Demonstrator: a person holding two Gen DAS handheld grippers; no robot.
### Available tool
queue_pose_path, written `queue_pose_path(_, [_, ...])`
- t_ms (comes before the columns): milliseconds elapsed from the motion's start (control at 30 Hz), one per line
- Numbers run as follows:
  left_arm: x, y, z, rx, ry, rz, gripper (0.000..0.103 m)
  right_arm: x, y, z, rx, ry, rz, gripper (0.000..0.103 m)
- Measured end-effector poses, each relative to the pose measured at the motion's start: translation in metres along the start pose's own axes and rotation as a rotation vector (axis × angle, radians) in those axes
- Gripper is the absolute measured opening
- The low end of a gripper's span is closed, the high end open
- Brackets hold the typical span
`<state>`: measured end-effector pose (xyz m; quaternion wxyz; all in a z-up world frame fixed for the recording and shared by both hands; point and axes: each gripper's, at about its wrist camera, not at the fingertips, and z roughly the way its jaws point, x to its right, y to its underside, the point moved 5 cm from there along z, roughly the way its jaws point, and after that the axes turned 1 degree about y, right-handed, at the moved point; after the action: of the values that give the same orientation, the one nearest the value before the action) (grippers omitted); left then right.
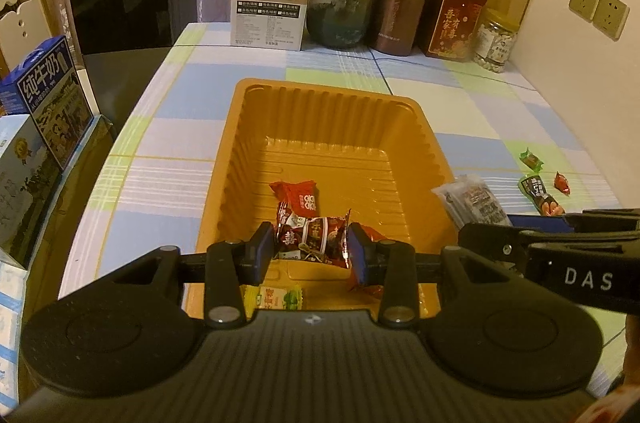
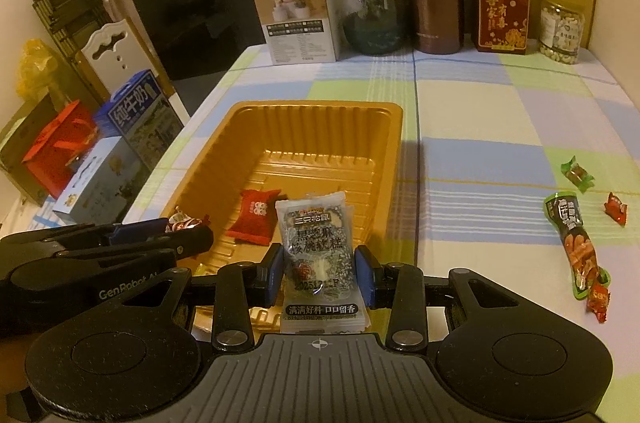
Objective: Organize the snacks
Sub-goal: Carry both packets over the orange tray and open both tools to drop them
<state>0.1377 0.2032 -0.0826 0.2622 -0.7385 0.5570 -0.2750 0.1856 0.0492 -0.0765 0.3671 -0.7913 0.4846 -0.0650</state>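
Snacks are going into the orange tray (image 1: 240,151), and we judge we are mid-delivery with both grippers loaded. At lower centre of the left wrist view, the left gripper (image 1: 312,249) has its fingers closed to a narrow gap on a dark red wrapped sweet (image 1: 314,237), held over the near end of the tray; a red packet (image 1: 298,197) lies on the tray floor just beyond it. Moving right, the right gripper (image 2: 319,271) has its fingers pressed against the sides of a grey sesame-walnut cake packet (image 2: 316,239), held upright above the tray's near rim. Next, we think each gripper needs to open and let its snack fall inside the walls, then go for the loose pieces on the bench (image 2: 500,127). Only the right wrist view shows those clearly: a green sweet (image 2: 577,174), a long green snack stick (image 2: 576,243) and a small red sweet (image 2: 616,208) at right. Only the left wrist view shows a yellow-green packet (image 1: 280,297) low in the tray.
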Motion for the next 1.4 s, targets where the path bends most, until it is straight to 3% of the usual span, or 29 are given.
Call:
queue_pose_path(33, [-0.001,0.000,0.001,0.002,0.002,-0.003,0.051,0.000,0.000,0.001,-0.001,0.000,0.001,0.038])
queue_pose_path(67, [-0.001,0.000,0.002,0.002,-0.002,-0.005,0.055,0.000,0.000,0.001,-0.001,0.000,0.003,0.038])
queue_pose_path(1167, [-0.019,0.012,-0.017,0.005,-0.034,-0.014,0.055,-0.009,-0.008,0.012,0.015,-0.036,0.042,0.039])
queue_pose_path(1233, [-0.019,0.013,-0.018,0.005,-0.036,-0.016,0.055,-0.006,-0.010,0.012,0.026,-0.055,0.053,0.041])
queue_pose_path(1300, [-0.019,0.014,-0.019,0.006,-0.036,-0.018,0.055,-0.003,-0.011,0.008,0.044,-0.049,0.059,0.050])
queue_pose_path(1400, [-0.016,0.015,-0.023,0.010,-0.033,-0.023,0.055,0.008,-0.008,-0.002,0.058,-0.025,0.087,0.052])
